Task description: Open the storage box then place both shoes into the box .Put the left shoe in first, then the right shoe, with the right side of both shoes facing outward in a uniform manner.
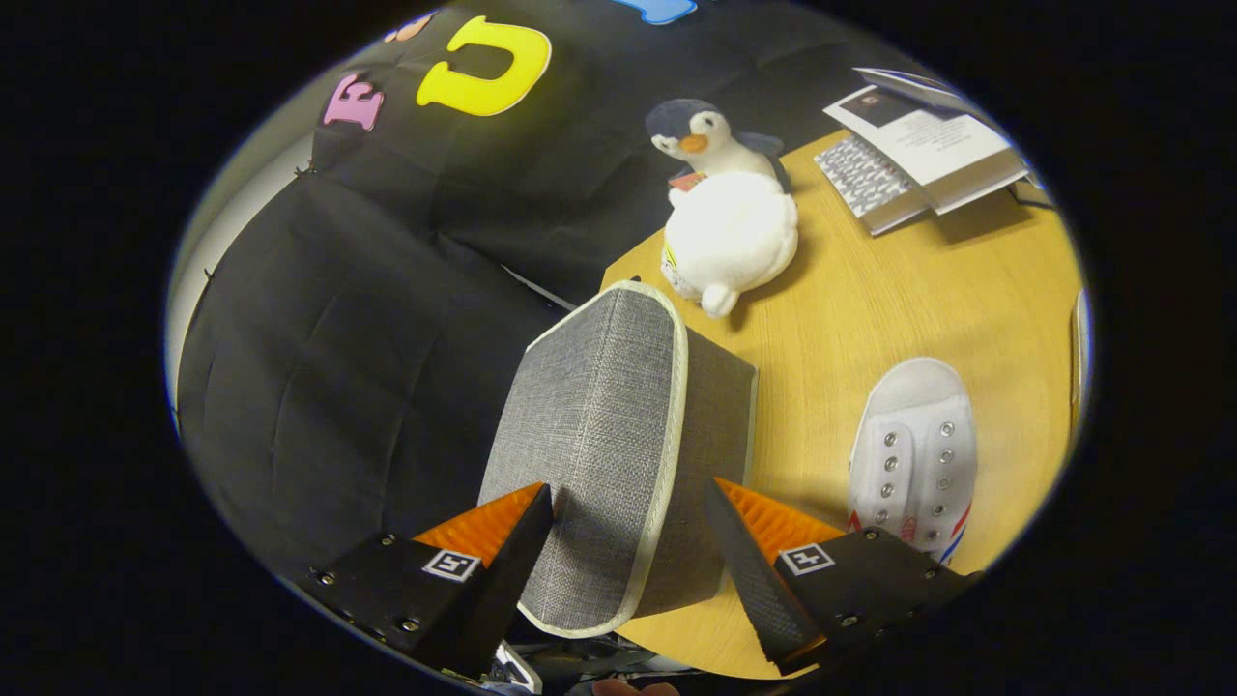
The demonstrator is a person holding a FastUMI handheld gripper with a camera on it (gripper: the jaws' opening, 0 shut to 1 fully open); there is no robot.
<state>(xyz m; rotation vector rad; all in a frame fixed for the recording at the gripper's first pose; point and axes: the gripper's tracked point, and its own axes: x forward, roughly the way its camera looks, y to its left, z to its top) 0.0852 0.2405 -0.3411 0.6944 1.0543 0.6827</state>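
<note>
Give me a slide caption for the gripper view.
Open gripper straddles the closed grey storage box; a white shoe lies beside it.

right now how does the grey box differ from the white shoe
The grey storage box is woven fabric with pale trim and stands tall between the open jaws of the gripper; the white shoe is low, smooth, with metal eyelets, lying flat beside it. Both rest on the wooden table.

A light wooden counter stands against a black quilted cloth wall. A plush penguin and an open booklet rest near the counter's far edge.
</note>
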